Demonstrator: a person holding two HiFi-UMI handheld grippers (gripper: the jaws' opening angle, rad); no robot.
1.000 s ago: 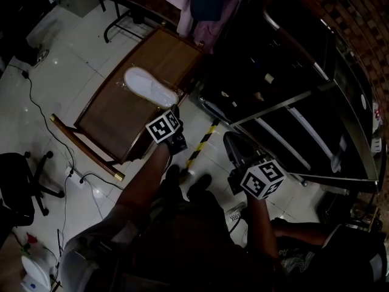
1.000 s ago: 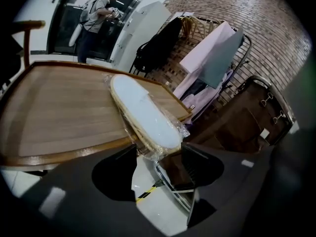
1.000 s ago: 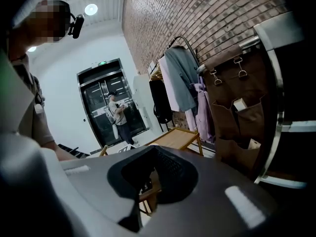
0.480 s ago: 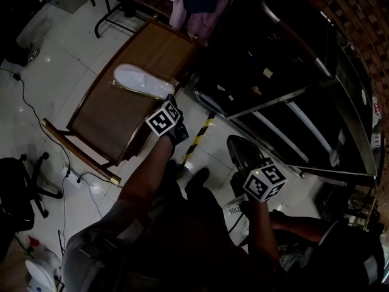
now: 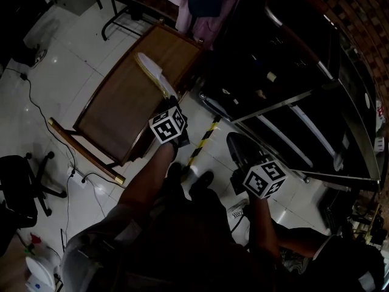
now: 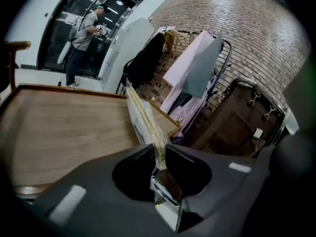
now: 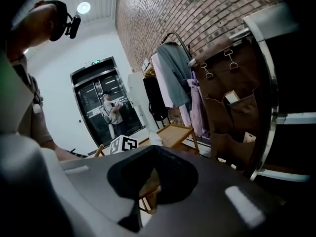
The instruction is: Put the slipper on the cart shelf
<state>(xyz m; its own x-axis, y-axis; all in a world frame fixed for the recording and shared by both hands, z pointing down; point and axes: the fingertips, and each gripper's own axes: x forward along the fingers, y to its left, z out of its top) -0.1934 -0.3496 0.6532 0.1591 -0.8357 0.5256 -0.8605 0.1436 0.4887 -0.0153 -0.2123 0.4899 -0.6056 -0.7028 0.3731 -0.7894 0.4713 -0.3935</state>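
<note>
While left gripper (image 6: pixel 157 153) pinches slipper (image 6: pixel 141 118) edge-up over wooden table (image 6: pixel 59 132), right gripper (image 7: pixel 151 177) pressed together, empty.

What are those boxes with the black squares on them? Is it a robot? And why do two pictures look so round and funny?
No robot here: a person holds a grabbing tool in each hand, and the marked boxes are part of those tools. One picture comes from a camera on the person's head, looking down. The two round ones come from cameras riding on the tools. The left gripper pinches a white slipper in a clear wrapper, tipped on its edge over the wooden table. The right gripper holds nothing, its fingers together.
</note>
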